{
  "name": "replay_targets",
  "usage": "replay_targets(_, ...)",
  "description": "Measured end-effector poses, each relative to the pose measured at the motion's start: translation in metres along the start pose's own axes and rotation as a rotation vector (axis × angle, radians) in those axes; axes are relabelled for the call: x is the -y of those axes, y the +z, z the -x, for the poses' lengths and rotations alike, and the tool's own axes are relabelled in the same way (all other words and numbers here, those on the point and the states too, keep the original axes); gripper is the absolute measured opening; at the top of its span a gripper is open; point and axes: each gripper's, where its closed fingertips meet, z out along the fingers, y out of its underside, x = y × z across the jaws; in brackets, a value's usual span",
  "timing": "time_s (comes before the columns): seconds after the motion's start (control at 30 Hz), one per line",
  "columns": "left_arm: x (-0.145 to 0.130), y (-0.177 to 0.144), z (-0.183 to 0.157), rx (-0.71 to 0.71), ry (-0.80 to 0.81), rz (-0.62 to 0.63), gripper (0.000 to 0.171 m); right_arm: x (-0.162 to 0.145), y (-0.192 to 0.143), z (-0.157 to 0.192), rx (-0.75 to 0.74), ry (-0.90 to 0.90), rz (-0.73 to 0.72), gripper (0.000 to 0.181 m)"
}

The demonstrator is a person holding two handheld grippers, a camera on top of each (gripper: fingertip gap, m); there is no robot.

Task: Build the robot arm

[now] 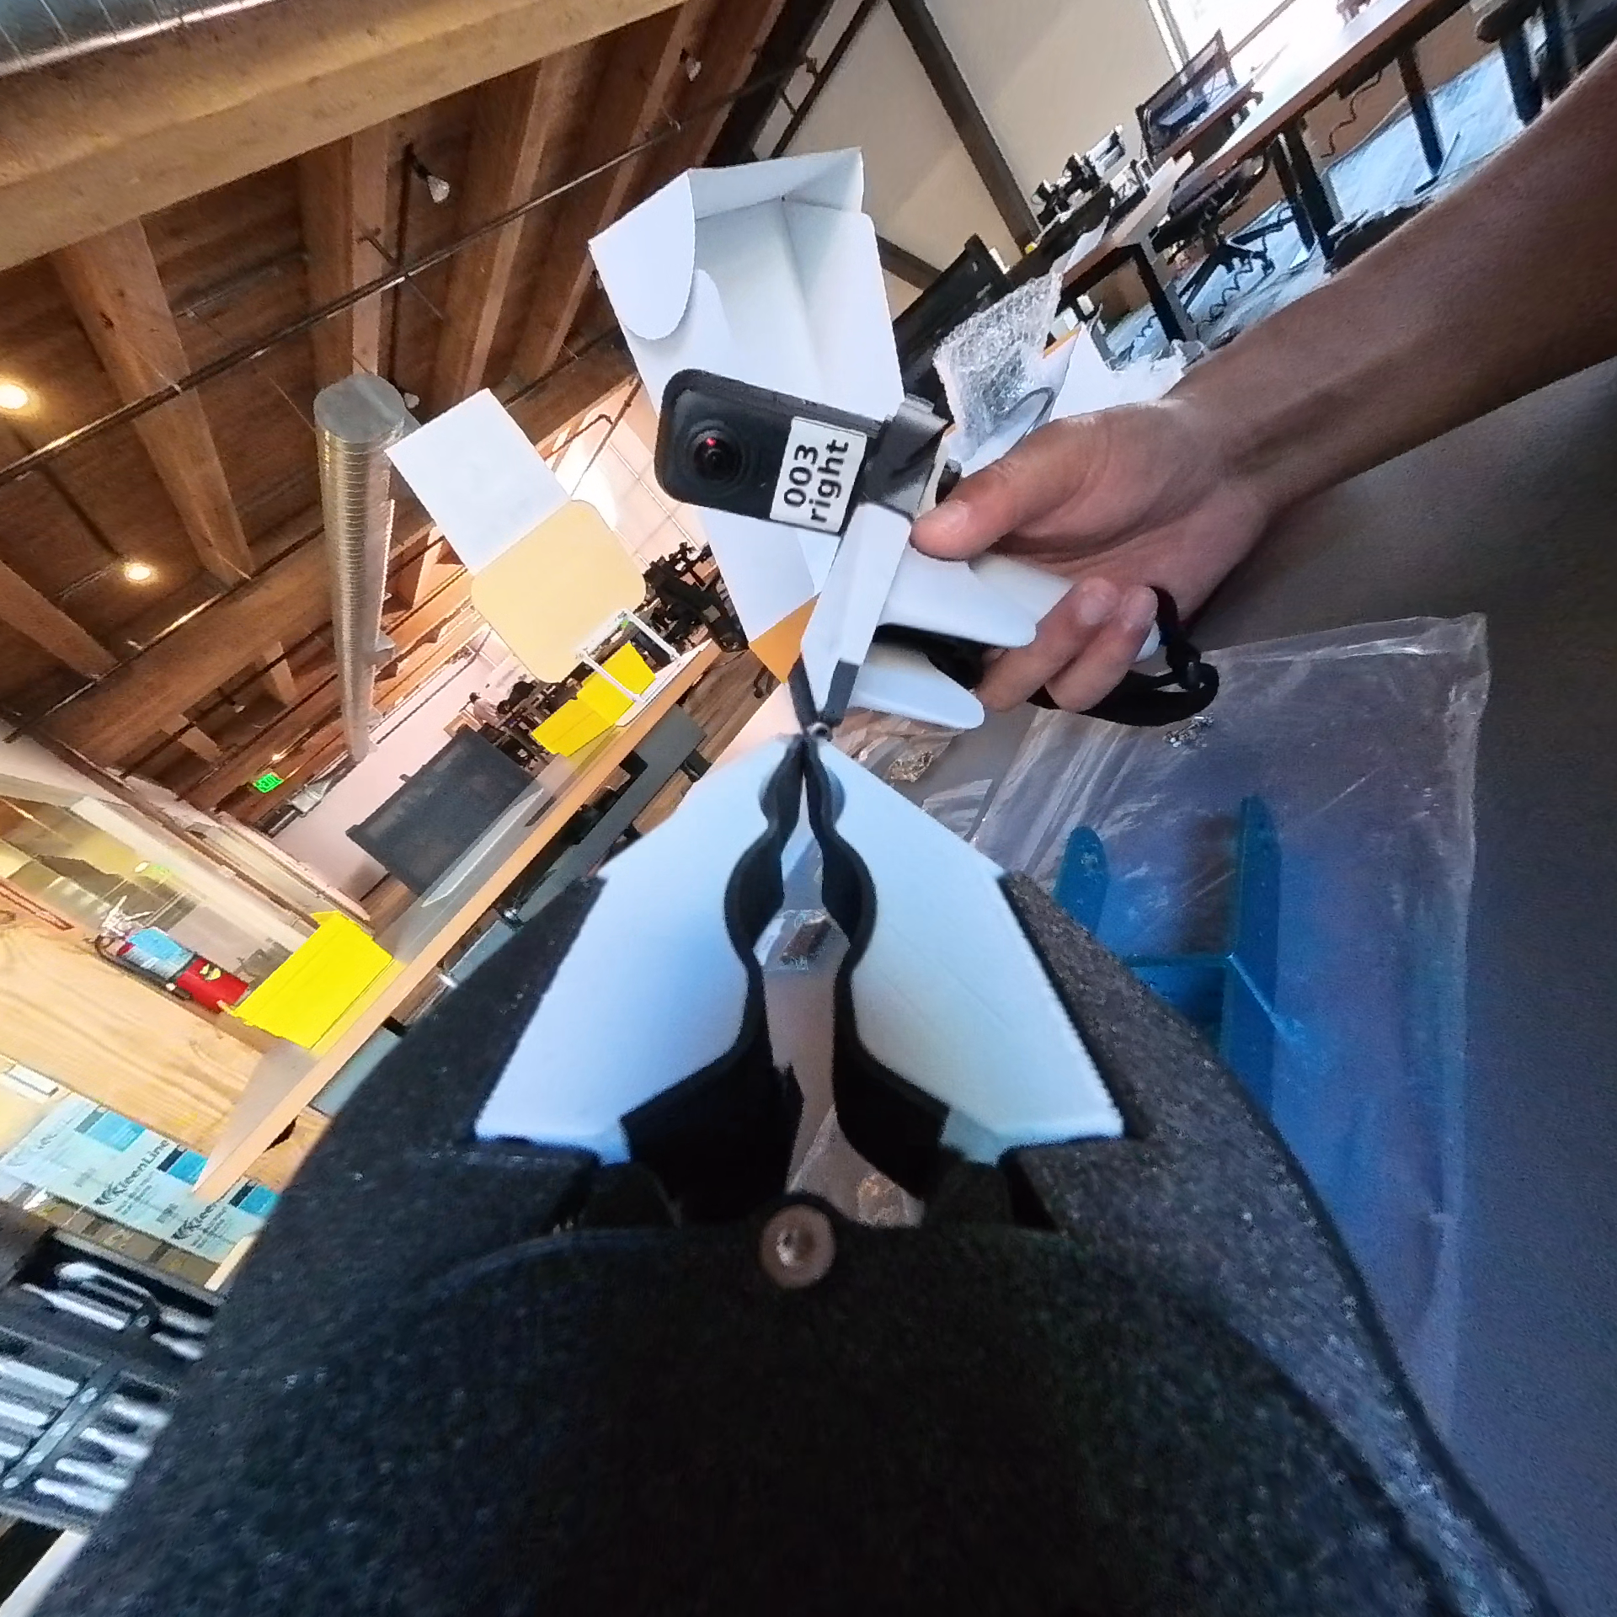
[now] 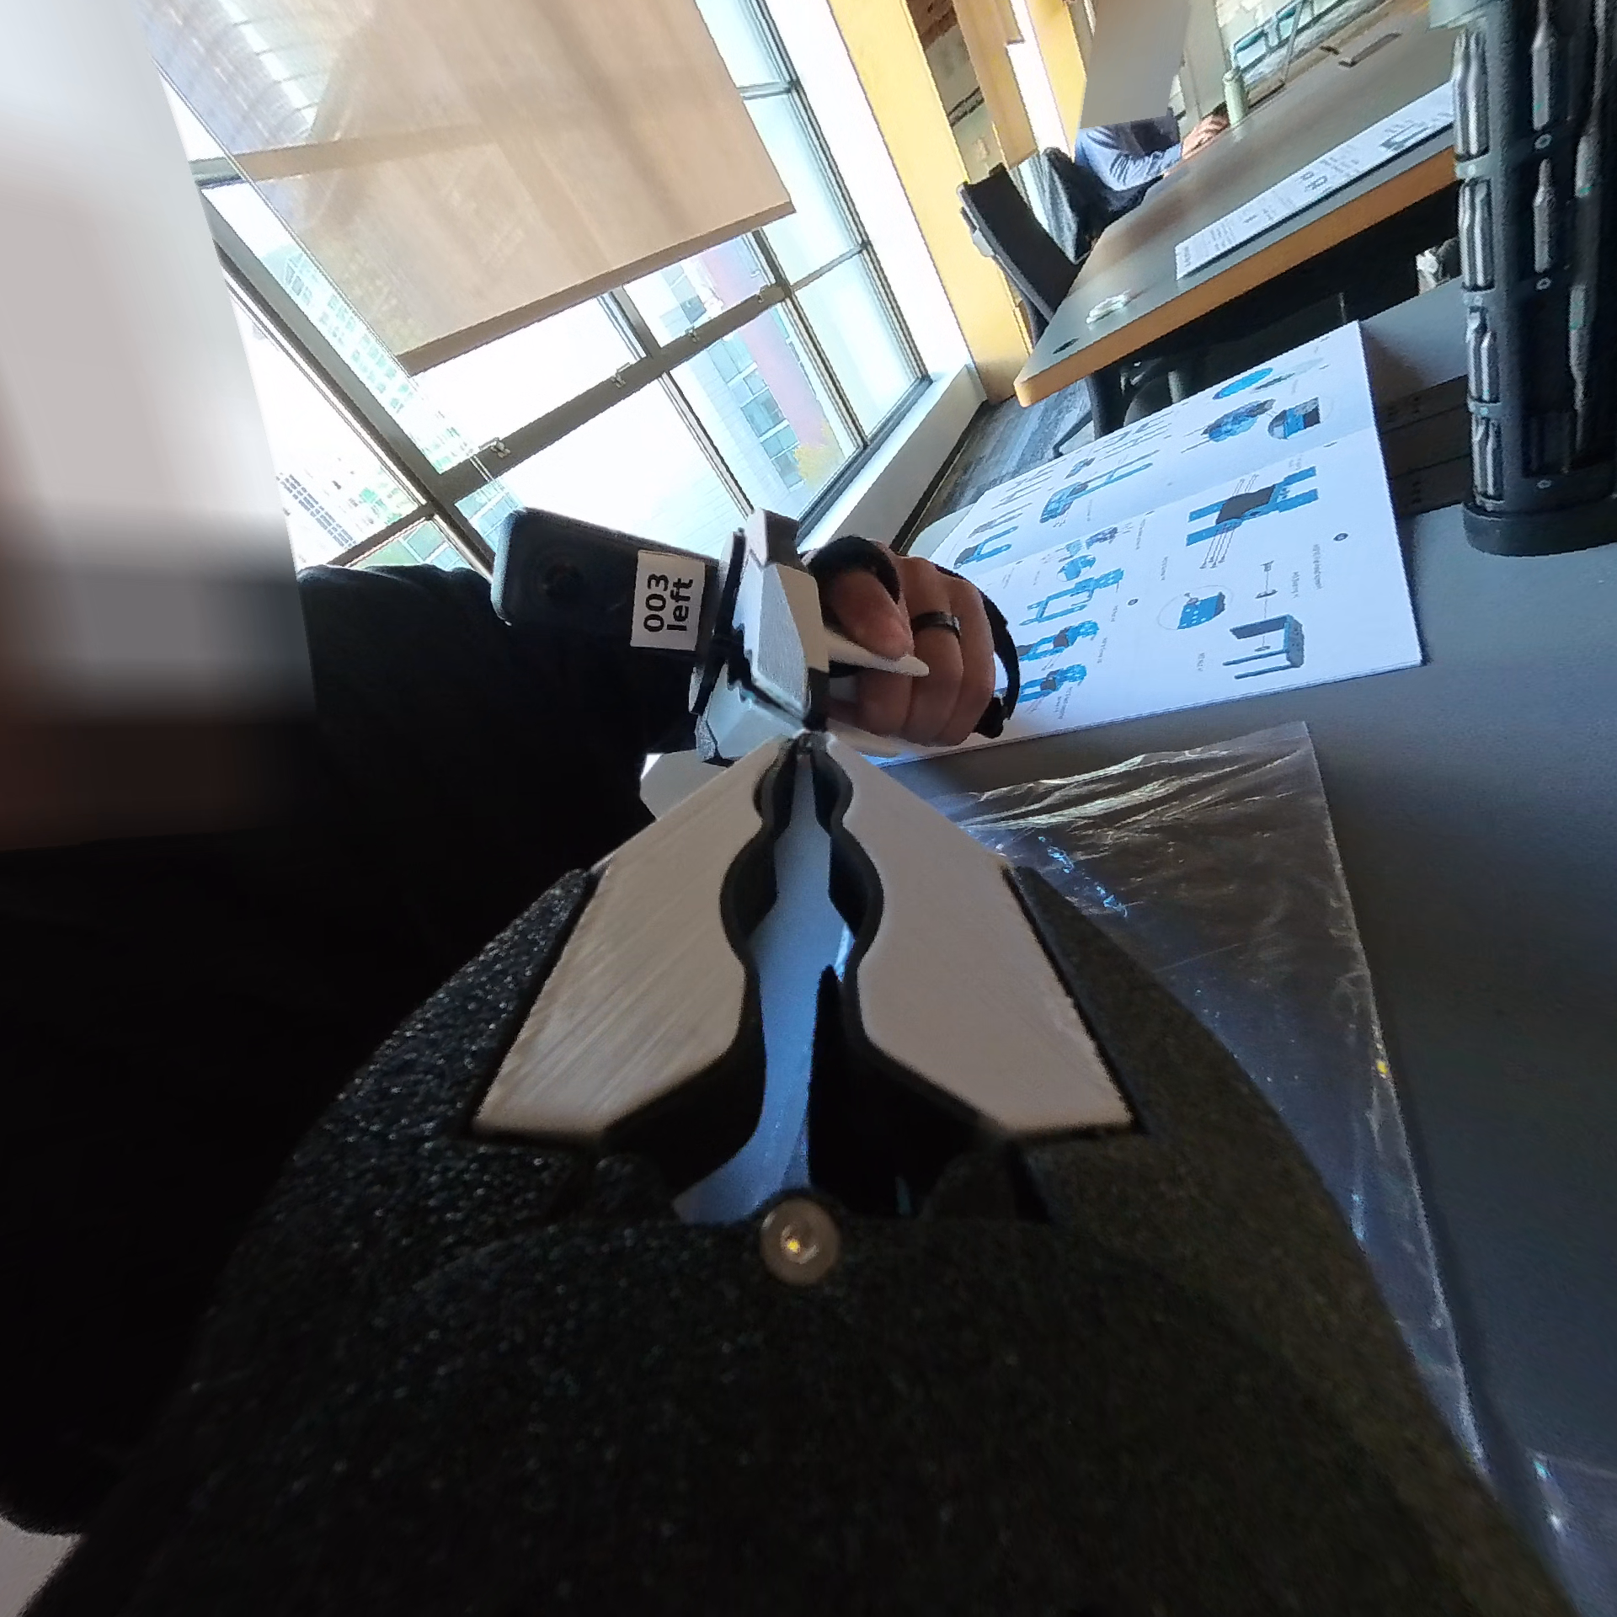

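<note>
My two grippers meet tip to tip above the grey table (image 1: 1505, 560). My left gripper (image 1: 807, 754) is shut, its black-lined white fingers pressed together. My right gripper (image 2: 803, 754) is also shut. In the left wrist view the right gripper (image 1: 818, 713) comes in from above, held by a bare hand (image 1: 1076, 525), and pinches a small silver metal part (image 1: 820, 728) at its dark tips. The left gripper's tips touch or nearly touch that part. In the right wrist view the left gripper (image 2: 809, 731) is held by a hand with a ring (image 2: 927, 647).
A clear plastic bag (image 1: 1269, 770) lies on the table over a blue part (image 1: 1242, 954). An open white cardboard box (image 1: 770, 289) and bubble wrap (image 1: 997, 350) stand behind. An illustrated instruction sheet (image 2: 1225, 542) and a black bit holder (image 2: 1540, 262) are at the right. My two grippers' fingertips are within a few centimetres of each other.
</note>
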Motion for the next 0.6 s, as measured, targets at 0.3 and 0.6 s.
replay_targets(0.3, -0.016, 0.005, -0.009, -0.043, 0.022, 0.066, 0.0, -0.004, -0.003, -0.007, -0.072, -0.04, 0.042, 0.0)
replay_targets(0.6, -0.051, -0.001, 0.001, -0.267, -0.191, 0.211, 0.0, -0.05, -0.014, -0.041, -0.349, -0.252, 0.407, 0.008)
